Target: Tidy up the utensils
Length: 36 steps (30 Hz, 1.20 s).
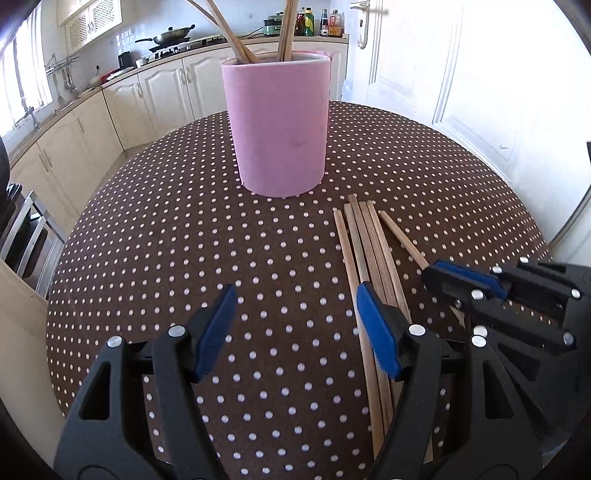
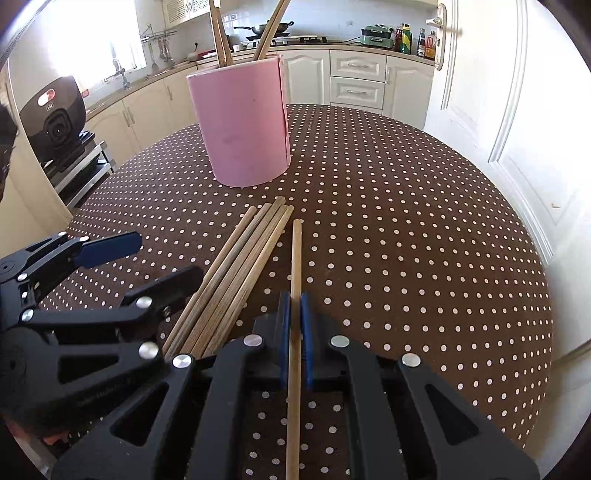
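A pink cylindrical holder [image 1: 279,125] stands upright on the polka-dot table [image 1: 184,240] with several wooden chopsticks in it; it also shows in the right wrist view [image 2: 245,122]. A bundle of several loose chopsticks [image 1: 364,251] lies on the table in front of the holder, also seen in the right wrist view [image 2: 236,269]. My left gripper [image 1: 299,325] is open and empty, its right finger over the bundle. My right gripper [image 2: 295,317] is shut on a single chopstick [image 2: 296,258], just right of the bundle; it shows in the left wrist view [image 1: 436,273].
The round table has a brown cloth with white dots [image 2: 406,221]. Kitchen cabinets [image 1: 155,88] and a stove with a wok [image 1: 173,35] are behind. A white door [image 2: 498,92] is on the right. A rice cooker [image 2: 55,114] sits on a rack at the left.
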Available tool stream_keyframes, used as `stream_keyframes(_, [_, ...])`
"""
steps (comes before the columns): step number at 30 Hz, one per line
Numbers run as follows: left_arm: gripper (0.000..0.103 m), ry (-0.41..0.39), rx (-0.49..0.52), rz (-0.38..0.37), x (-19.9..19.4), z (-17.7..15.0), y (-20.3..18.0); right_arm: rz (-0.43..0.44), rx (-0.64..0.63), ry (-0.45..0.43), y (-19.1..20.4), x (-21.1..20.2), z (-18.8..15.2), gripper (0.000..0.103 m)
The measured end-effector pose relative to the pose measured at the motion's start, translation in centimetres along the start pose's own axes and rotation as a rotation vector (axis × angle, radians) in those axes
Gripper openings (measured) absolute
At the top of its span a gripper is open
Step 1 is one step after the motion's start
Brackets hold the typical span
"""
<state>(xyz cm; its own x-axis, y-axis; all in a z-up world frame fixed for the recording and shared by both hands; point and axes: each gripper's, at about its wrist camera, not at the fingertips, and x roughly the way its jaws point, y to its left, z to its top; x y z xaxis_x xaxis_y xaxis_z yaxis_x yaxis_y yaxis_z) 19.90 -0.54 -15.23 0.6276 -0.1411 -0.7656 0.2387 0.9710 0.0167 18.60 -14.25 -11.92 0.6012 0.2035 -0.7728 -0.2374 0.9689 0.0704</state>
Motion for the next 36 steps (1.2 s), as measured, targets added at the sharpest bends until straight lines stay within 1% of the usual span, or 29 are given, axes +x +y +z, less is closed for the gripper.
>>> stream_keyframes(8, [0.067,0.031,-0.015,-0.008,1.2,1.3,-0.3,0.021,0.013,-0.001,-0.6,-0.2,0.0,0.005])
stream_keyframes(11, [0.067,0.044,-0.015,0.003,1.8,1.8,-0.8,0.034,0.025,0.000,-0.8,-0.2,0.0,0.005])
stream_keyframes(13, [0.067,0.073,-0.019,0.009,2.4,2.1,-0.8,0.040,0.030,-0.001,-0.9,-0.3,0.0,0.005])
stream_keyframes(17, [0.065,0.089,-0.014,0.025,2.6,2.5,-1.2,0.039,0.030,-0.001,-0.8,-0.4,0.0,0.004])
stream_keyframes(19, [0.057,0.091,0.002,0.015,2.5,2.6,-1.4,0.036,0.027,0.000,-0.8,-0.4,0.0,0.004])
stream_keyframes(21, [0.036,0.087,0.024,0.001,2.1,2.3,-1.8,0.030,0.021,0.001,-0.7,-0.3,0.0,0.004])
stream_keyframes(24, [0.016,0.062,0.039,0.019,1.6,1.7,-2.5,0.014,0.006,0.014,-0.3,-0.1,0.2,0.004])
stream_keyframes(26, [0.014,0.042,0.054,0.015,1.4,1.0,-2.9,0.007,0.010,0.024,-0.2,0.0,0.5,0.004])
stream_keyframes(27, [0.012,0.040,0.047,0.007,1.3,0.8,-2.8,0.006,0.012,0.028,-0.2,0.1,0.6,0.005])
stream_keyframes(29, [0.009,0.043,0.023,-0.011,1.1,0.6,-2.5,-0.008,-0.008,0.039,0.0,0.3,0.9,0.005])
stream_keyframes(33, [0.006,0.044,-0.025,-0.053,0.9,0.4,-1.0,-0.029,-0.047,0.060,0.5,0.9,1.6,0.006])
stream_keyframes(36, [0.006,0.042,-0.055,-0.079,0.7,0.1,-0.4,-0.010,-0.063,0.090,0.4,1.3,2.4,0.008])
